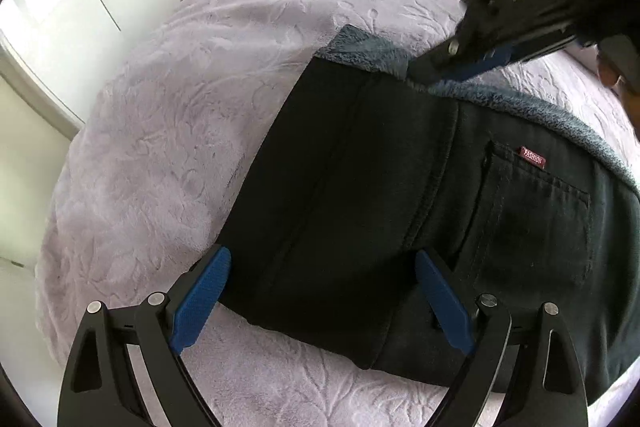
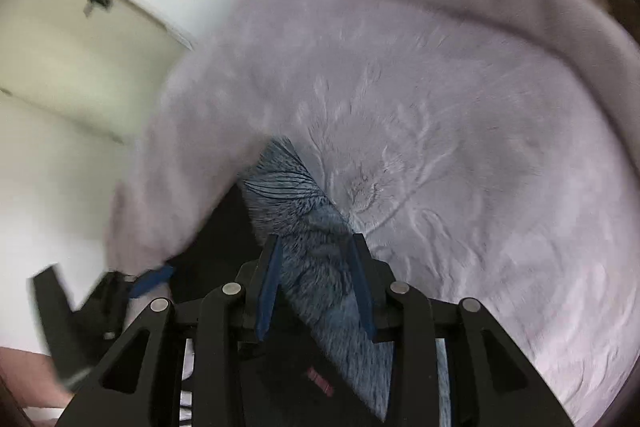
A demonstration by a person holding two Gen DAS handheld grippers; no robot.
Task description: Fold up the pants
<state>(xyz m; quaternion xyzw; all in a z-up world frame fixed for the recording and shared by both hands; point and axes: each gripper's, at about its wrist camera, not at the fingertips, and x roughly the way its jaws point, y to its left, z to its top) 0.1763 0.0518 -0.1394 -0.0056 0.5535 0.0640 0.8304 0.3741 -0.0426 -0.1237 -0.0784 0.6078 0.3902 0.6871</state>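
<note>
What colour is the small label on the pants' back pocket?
Red with pale lettering, on the label of the black pants; clearest in the left wrist view.

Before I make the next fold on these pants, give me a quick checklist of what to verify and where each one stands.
1. Left gripper open over the folded black pants: ok.
2. Right gripper open around the grey fleece lining: ok.
3. Fleece lining tucked out of sight: not ok, it shows along the far edge.
4. Top layer lies flat: ok.
5. Lilac blanket smooth underneath: cannot tell.

1 pr pants point(image 1: 360, 167), 1 blanket point(image 1: 160, 107), 2 grippers point(image 1: 320, 291) point(image 2: 316, 287).
</note>
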